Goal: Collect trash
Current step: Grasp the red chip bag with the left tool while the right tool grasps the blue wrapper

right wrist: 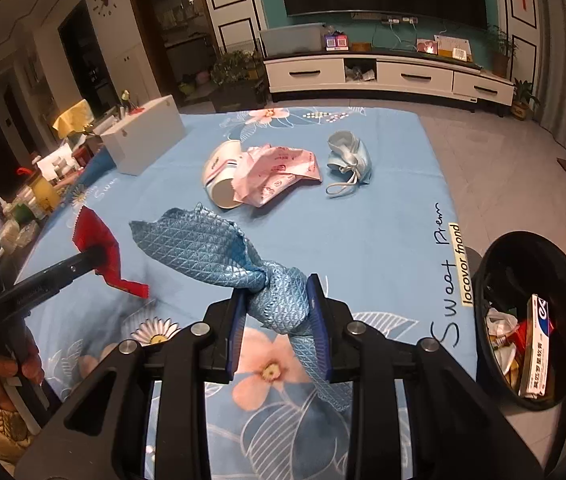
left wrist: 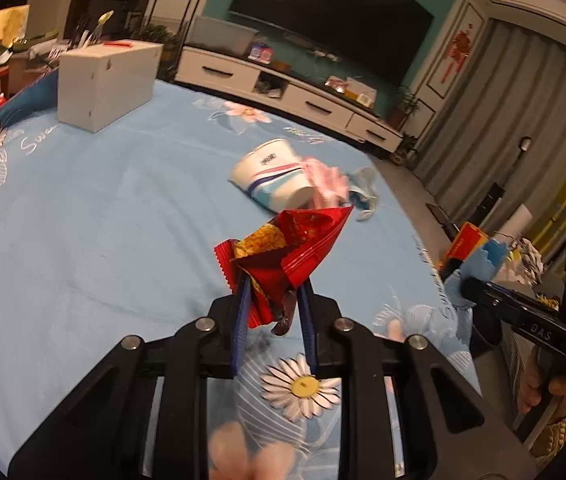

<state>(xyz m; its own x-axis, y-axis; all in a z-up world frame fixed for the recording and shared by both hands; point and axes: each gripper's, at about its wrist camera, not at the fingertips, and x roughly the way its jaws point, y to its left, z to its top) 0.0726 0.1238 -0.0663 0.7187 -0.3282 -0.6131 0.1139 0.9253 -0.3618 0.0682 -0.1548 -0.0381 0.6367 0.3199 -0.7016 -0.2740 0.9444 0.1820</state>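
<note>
On your table (right wrist: 383, 216), the cup (right wrist: 219, 176) lies left of the wrapper (right wrist: 275, 172), the mask (right wrist: 349, 156) right of it; the bin (right wrist: 531, 320) stands off its right edge.

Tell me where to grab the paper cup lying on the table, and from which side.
Take the paper cup by its rim at the open mouth, which faces the near edge of the table. It lies on its side, so one of the jaws can slip inside. Come from the near left: the pink wrapper lies against its right side.
</note>
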